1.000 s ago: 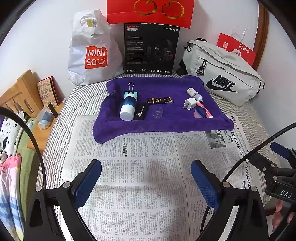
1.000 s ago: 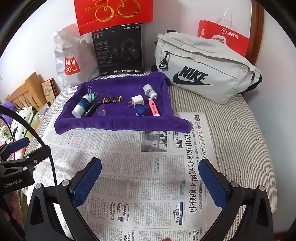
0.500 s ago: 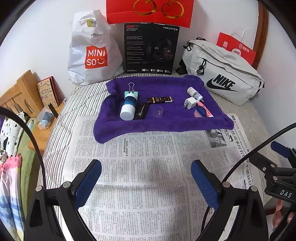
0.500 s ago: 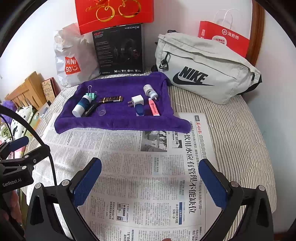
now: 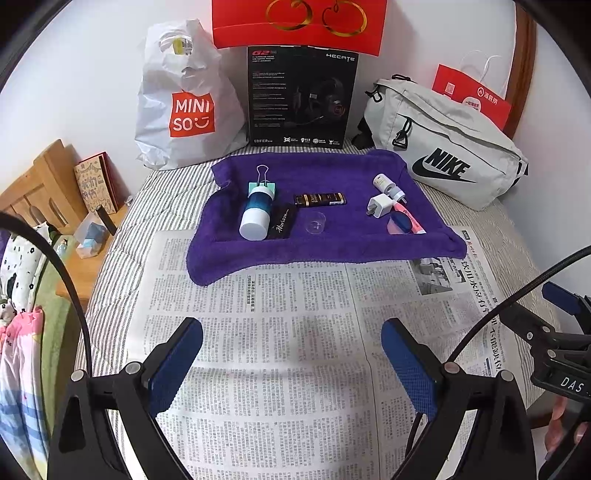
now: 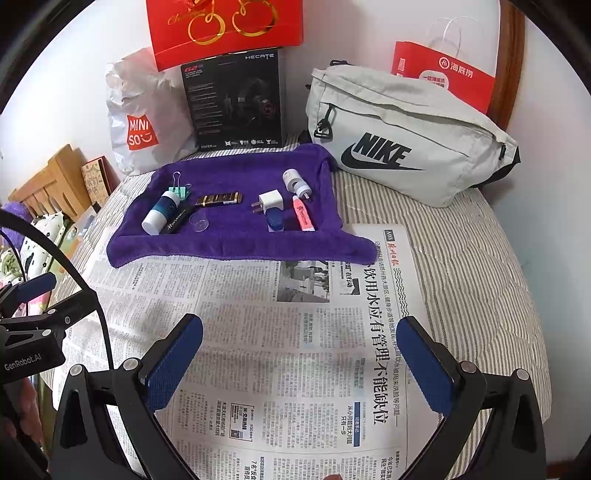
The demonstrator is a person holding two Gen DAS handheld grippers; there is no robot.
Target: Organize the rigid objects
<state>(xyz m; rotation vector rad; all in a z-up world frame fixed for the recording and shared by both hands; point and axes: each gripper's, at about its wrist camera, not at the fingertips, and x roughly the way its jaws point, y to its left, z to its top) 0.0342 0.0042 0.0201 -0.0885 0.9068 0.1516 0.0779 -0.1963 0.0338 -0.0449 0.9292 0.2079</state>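
Note:
A purple towel (image 5: 332, 247) (image 6: 236, 247) lies on the bed and holds several small objects: a blue-and-white bottle (image 5: 255, 214) (image 6: 159, 213), a green binder clip (image 5: 263, 181), a black "Horizon" case (image 5: 281, 223), a dark gold-lettered bar (image 5: 320, 199) (image 6: 218, 199), a clear round lid (image 5: 315, 222), a white charger plug (image 5: 378, 205) (image 6: 270, 201), a white cylinder adapter (image 5: 387, 184), a blue case (image 6: 275, 218) and a pink tube (image 6: 303, 218). My left gripper (image 5: 291, 358) and right gripper (image 6: 303, 358) are open and empty over the newspaper (image 5: 277, 350) (image 6: 295, 350), well short of the towel.
Along the wall stand a white MINISO bag (image 5: 181, 103), a black headset box (image 5: 301, 96), a red gift bag (image 5: 299, 22), a grey Nike bag (image 5: 443, 158) (image 6: 399, 136) and a red paper bag (image 6: 447, 74). A wooden nightstand (image 5: 74, 206) is at the left bed edge.
Both grippers have drifted very slightly; the scene sits marginally lower in the views. Nothing on the towel has moved.

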